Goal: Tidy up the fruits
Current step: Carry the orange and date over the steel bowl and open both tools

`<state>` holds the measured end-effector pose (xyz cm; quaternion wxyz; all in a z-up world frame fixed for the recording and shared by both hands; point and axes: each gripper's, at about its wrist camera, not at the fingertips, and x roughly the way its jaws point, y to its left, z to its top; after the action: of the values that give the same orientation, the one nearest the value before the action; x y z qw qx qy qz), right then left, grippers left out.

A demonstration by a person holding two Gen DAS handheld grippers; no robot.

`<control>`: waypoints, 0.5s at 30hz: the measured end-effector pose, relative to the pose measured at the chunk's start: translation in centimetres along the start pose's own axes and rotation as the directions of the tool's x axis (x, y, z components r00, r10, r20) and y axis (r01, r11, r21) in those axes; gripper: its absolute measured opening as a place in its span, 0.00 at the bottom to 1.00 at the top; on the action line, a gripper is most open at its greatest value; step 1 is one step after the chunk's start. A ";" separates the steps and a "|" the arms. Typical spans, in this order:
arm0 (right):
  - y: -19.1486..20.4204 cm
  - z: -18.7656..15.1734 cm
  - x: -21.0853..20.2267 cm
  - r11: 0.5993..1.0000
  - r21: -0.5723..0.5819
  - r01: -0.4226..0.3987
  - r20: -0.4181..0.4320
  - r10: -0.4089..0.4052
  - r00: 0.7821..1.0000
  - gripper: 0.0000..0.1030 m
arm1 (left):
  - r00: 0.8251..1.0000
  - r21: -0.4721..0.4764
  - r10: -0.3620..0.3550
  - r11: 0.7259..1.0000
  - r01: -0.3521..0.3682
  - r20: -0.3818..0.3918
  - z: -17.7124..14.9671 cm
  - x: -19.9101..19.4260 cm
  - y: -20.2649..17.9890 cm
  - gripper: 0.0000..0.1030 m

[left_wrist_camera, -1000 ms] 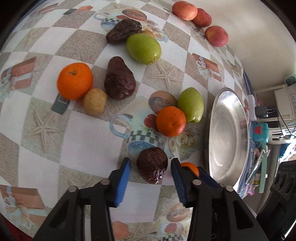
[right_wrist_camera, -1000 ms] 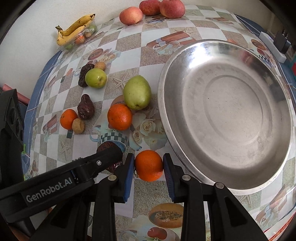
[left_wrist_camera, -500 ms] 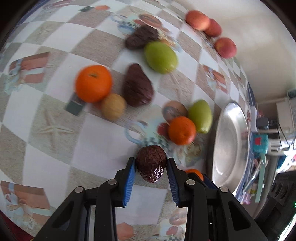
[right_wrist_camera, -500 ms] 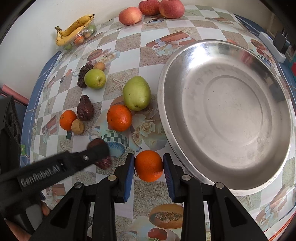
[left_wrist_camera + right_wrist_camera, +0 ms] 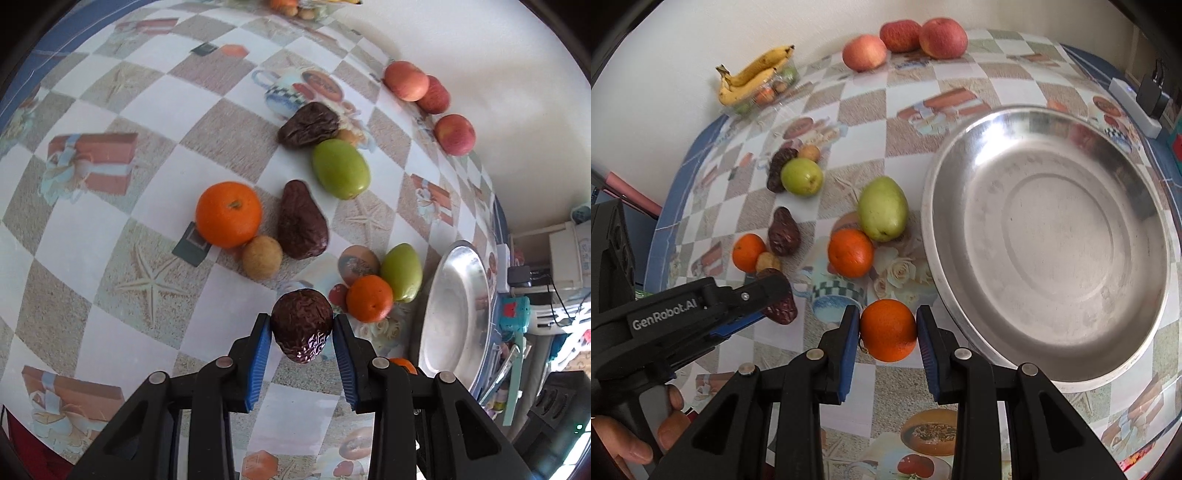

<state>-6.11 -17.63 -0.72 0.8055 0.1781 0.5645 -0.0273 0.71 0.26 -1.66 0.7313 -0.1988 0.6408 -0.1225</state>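
Date point(image 5: 301, 325) lifted, orange point(image 5: 888, 329) gripped

Both wrist cameras look steeply down, close over the table point(image 5: 110, 280), sharing its scattered fruit point(image 5: 882, 208).

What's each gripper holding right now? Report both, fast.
Left gripper: shut on the dark wrinkled date.
Right gripper: shut on an orange, beside the steel bowl.
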 end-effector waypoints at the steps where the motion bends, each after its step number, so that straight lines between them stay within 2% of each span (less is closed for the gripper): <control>1: 0.1 0.1 -0.2 1.000 -0.002 -0.001 0.009 0.001 1.000 0.32 | 1.000 0.012 0.002 1.000 -0.002 0.005 0.0 0.0 -0.3 0.35; 6: -0.1 0.4 -0.6 1.000 0.006 0.004 0.028 -0.004 1.000 0.32 | 1.000 0.047 -0.006 0.999 0.005 0.009 -0.1 0.0 -1.3 0.35; 9: -0.8 0.7 -1.7 0.999 0.037 0.008 0.077 -0.011 0.997 0.32 | 1.000 0.075 -0.017 0.997 0.015 0.021 -0.2 -0.3 -2.0 0.35; 12: -2.2 1.2 -2.9 0.994 0.085 0.070 0.130 -0.080 0.988 0.32 | 0.998 0.130 -0.022 0.991 0.016 0.050 -0.3 -0.6 -3.5 0.35; 15: -3.9 1.5 -3.5 0.978 0.147 0.150 0.147 -0.171 0.974 0.32 | 0.997 0.199 -0.056 0.979 0.043 0.060 -0.7 -0.5 -5.7 0.35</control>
<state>-7.03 -22.27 1.98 0.8291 0.1832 0.5080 -0.1448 0.39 -4.72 1.33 0.7648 -0.1448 0.5960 -0.1972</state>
